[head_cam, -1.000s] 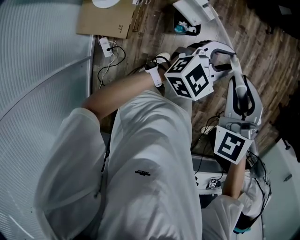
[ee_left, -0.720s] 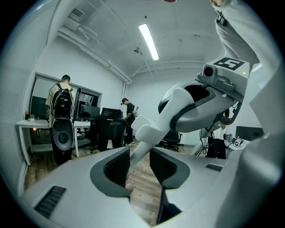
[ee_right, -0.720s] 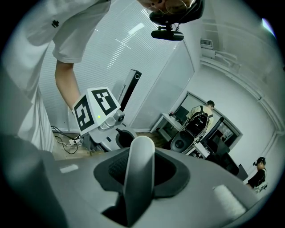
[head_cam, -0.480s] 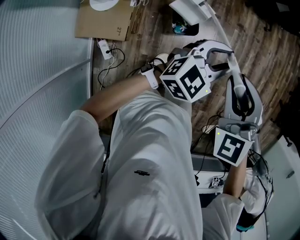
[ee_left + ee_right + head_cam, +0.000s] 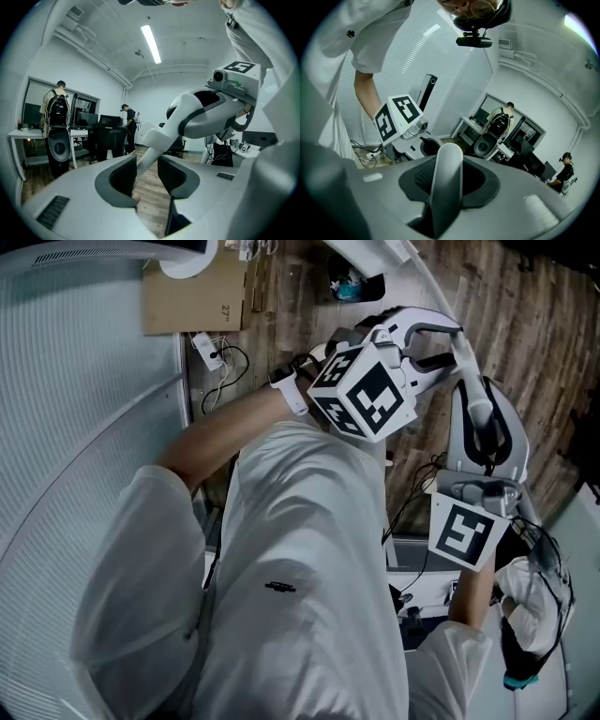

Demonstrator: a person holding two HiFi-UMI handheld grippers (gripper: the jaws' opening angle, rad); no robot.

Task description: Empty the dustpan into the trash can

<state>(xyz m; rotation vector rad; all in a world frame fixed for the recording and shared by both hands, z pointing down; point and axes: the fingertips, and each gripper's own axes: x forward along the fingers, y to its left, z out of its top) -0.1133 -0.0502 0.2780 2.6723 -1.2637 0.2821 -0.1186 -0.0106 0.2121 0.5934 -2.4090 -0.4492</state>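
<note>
The dustpan sits on the floor at 12 o'clock in the head view, at the frame's top edge. A dark opening holding bits of rubbish lies just beside it. Whether that is the pan's own mouth or the trash can cannot be told.

Its long white handle runs from the pan down toward 5 o'clock, and any tipping move would likely pivot on that axis.

The left gripper is the nearer one to the pan. Its jaws stand partly open around the handle, which lies close against one pad while floor shows between it and the other, so this is a loose guide, not a grip.

The right gripper, farther up the handle, has its jaws closed on the rounded top end and probably bears the weight.

On the floor at 11 o'clock lie a cardboard sheet and a power strip with cables. The room is an office. A person with a backpack stands by a white surface, under a ceiling light.
</note>
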